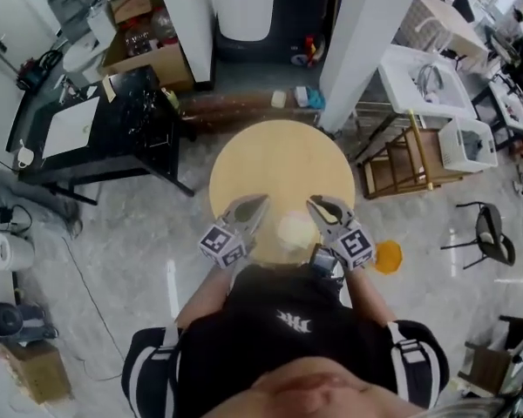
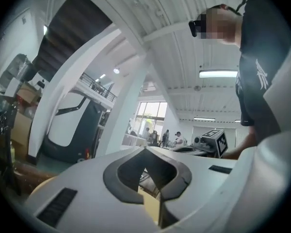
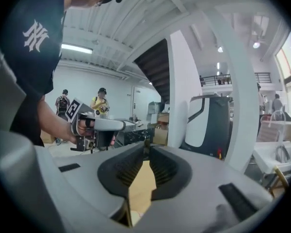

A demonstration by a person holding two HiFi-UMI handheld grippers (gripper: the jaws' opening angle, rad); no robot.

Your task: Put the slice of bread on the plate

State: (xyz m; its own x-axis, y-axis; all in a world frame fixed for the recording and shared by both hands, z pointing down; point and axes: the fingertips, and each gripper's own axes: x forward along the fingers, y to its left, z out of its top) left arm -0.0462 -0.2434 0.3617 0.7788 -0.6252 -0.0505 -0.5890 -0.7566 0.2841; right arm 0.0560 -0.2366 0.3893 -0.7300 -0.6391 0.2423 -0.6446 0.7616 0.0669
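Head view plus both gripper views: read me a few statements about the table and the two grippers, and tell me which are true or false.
1. The table is round. True.
2. The left gripper holds something. False: its jaws are shut with nothing between them.
3. The right gripper is shut. True.
4. The orange thing lies on the table. False: it lies off the table's edge, beyond the right gripper.
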